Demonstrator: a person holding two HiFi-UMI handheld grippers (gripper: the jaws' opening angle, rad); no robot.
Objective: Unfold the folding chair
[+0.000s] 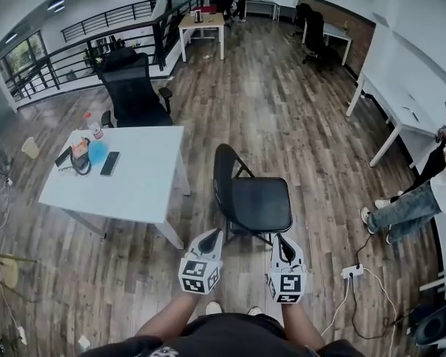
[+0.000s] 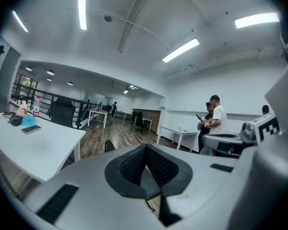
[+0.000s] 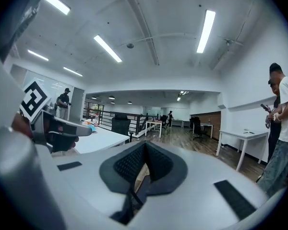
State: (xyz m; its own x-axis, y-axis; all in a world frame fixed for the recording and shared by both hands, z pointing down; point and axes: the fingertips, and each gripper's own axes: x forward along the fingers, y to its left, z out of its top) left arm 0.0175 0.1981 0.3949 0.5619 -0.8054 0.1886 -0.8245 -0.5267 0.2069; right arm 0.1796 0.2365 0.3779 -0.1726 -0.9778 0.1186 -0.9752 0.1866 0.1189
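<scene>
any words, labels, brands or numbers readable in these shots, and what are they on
No readable words or numbers anywhere.
Left gripper cube and right gripper cube: square black-and-white code patterns, not letters.
Bottle on the white table: label too small to read.
Phone on that table: dark, nothing legible.

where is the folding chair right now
Head view, centre: the folding chair stands unfolded on the floor, just right of the white table.
</scene>
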